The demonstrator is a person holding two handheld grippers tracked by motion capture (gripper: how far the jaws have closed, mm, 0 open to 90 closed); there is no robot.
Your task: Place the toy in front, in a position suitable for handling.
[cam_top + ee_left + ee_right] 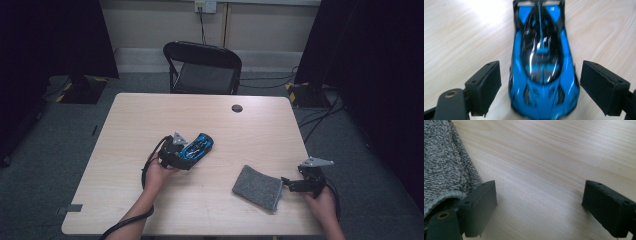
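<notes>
My left gripper (541,100) jaws wide, toy car (542,62) between, ungripped on tabletop (150,120). Right gripper (539,207) wide, empty beside cloth (444,165); both grasps remain.

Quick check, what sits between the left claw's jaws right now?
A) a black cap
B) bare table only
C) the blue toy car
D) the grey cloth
C: in the left gripper view the blue toy car lies between the left claw's two open jaws, with a gap showing on each side, so neither pad presses on it.
</notes>
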